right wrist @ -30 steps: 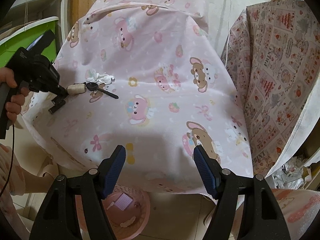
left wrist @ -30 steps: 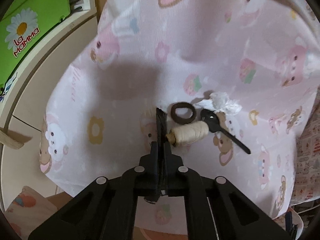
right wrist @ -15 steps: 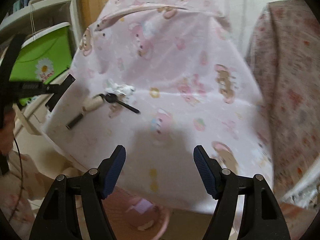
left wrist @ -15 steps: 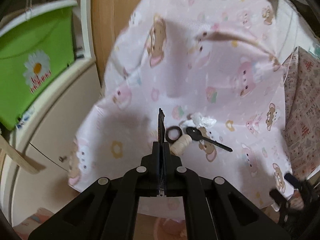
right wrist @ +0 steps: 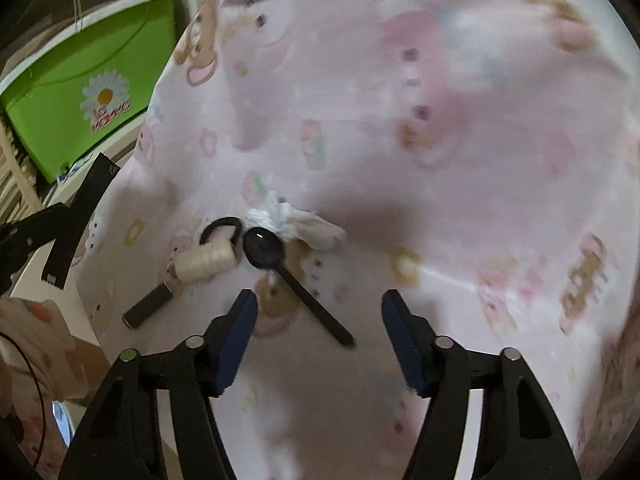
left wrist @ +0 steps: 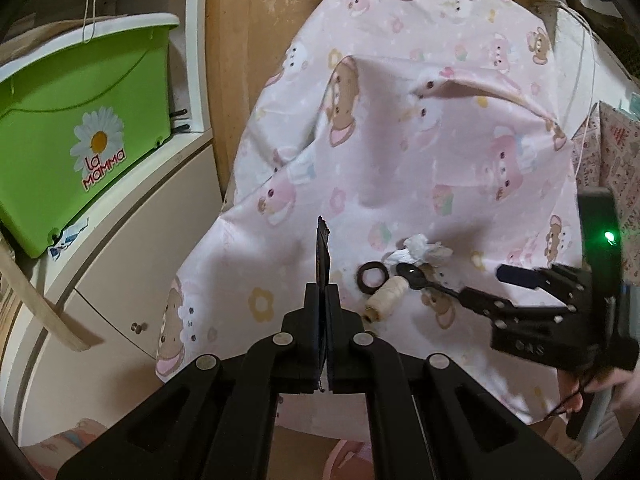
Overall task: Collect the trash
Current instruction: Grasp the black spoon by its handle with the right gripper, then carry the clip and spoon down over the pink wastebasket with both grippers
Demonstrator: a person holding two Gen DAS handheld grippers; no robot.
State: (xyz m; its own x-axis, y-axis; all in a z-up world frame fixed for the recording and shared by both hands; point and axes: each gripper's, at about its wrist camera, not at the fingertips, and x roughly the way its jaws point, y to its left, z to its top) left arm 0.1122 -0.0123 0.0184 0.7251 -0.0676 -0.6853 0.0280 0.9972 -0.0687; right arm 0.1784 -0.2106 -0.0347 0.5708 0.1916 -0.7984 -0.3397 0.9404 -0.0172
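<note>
A crumpled white tissue [right wrist: 294, 222] lies on the pink cartoon-print cloth [right wrist: 440, 140], beside a black spoon [right wrist: 280, 264], a spool of cream thread [right wrist: 204, 262] and a dark hair ring [right wrist: 220, 228]. My left gripper [left wrist: 323, 292] is shut on a thin black wrapper strip [left wrist: 322, 252], held up to the left of these things; the strip also shows in the right wrist view [right wrist: 80, 220]. My right gripper [right wrist: 316, 320] is open, low over the spoon handle, with the tissue just ahead. The tissue [left wrist: 424, 250] also shows in the left wrist view.
A green tub [left wrist: 76, 152] with a daisy label stands on a white cabinet [left wrist: 120, 264] at the left. A black cylinder [right wrist: 148, 306] lies near the cloth's left edge. A patterned cloth [left wrist: 616, 160] hangs at the right. A pink basket [left wrist: 348, 456] shows below the table edge.
My left gripper has lifted and pulled back to the left with the black strip. My right gripper has moved in close over the spoon and tissue, still open.
</note>
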